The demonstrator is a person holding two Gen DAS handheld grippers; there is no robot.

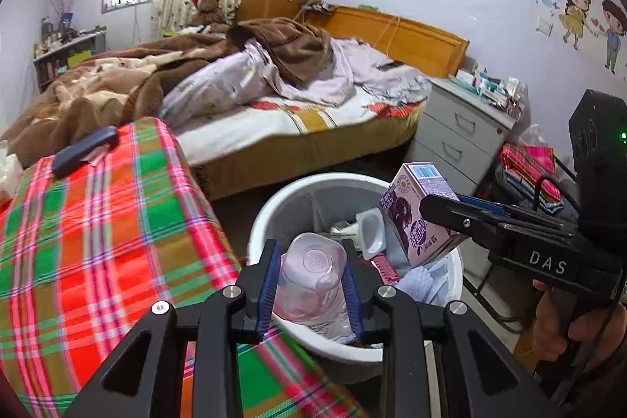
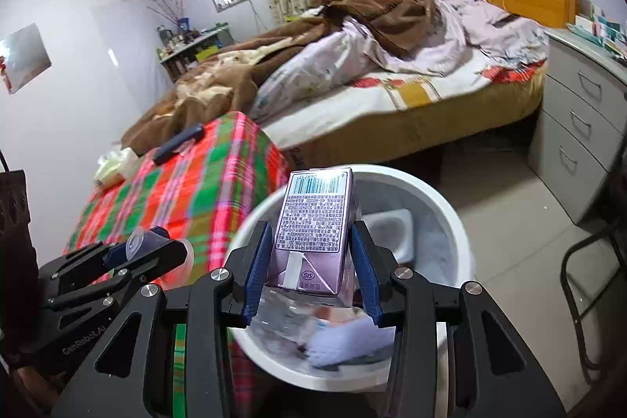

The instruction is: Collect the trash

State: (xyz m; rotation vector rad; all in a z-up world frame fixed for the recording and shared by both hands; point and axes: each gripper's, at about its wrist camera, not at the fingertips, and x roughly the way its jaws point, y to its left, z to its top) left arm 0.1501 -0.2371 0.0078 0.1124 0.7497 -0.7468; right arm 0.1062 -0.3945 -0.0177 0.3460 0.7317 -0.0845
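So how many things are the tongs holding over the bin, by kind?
Clear plastic cups: 1, in the left tongs
Purple drink cartons: 1, in the right tongs
Total: 2, both over the white bin

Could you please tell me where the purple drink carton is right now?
The purple drink carton is clamped in the right gripper, above the white bin, beside the plaid-covered table.

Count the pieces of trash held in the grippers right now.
2: a clear plastic cup in the left gripper and a purple drink carton in the right gripper, both over the white bin.
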